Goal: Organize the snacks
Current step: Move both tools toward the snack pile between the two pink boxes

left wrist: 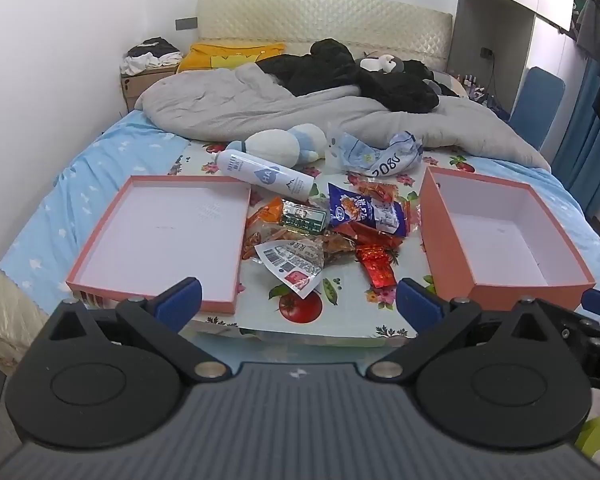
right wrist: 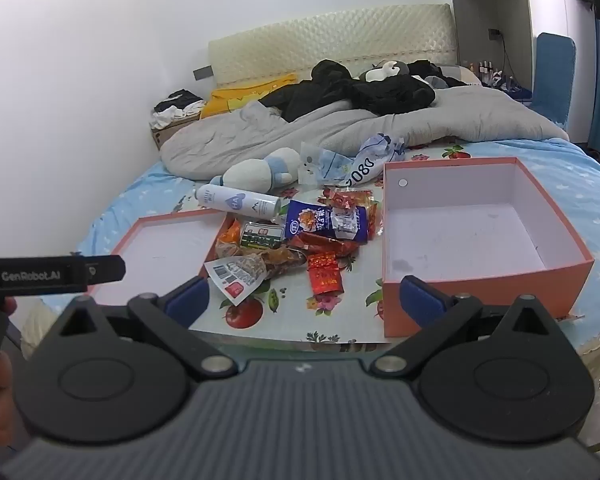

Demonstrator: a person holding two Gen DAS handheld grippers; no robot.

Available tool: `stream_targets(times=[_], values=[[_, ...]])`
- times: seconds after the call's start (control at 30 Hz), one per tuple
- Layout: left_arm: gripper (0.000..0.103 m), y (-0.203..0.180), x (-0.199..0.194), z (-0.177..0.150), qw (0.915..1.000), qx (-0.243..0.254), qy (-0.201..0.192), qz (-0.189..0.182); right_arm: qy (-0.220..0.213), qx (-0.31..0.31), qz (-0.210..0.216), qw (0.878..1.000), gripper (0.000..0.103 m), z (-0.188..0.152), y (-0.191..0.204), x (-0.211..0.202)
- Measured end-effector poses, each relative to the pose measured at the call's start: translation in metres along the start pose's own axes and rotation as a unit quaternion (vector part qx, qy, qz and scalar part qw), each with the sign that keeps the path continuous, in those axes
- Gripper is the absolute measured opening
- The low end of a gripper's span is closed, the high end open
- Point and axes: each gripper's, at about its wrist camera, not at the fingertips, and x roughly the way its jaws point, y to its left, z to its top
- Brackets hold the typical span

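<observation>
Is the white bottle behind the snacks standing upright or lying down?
Lying down. The white bottle rests on its side on the printed cloth, cap end toward the plush toy.

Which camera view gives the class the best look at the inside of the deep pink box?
The right wrist view: the deep pink box sits close and large there, with its floor, its inner walls and a round mark on the back wall all visible. The left wrist view shows the same box off to the right, smaller and more slanted.
</observation>
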Motion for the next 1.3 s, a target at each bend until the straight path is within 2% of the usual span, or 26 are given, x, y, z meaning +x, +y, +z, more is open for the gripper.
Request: stream_targets(times=[0.37,0.83,1.3], values=[[0.103,0.006,0.002,-0.001,1.0,0.005,0.005,-0.002,0.005,0.009,-0.008,1.0,0.103,-0.004,0.001,0.008],[0.103,-0.007,0.013,-0.004,0.9994,0.026,0.01,-0.019,0.005,0.015,-0.015,1.0,0.103,-0.005,-0.002,0.005],[0.103,-0.004,0.009,-0.004,0.9995,0.02,0.012,-0.02,0.004,0.016,-0.016,1.0,0.103,-0.007,-0.002,0.002]])
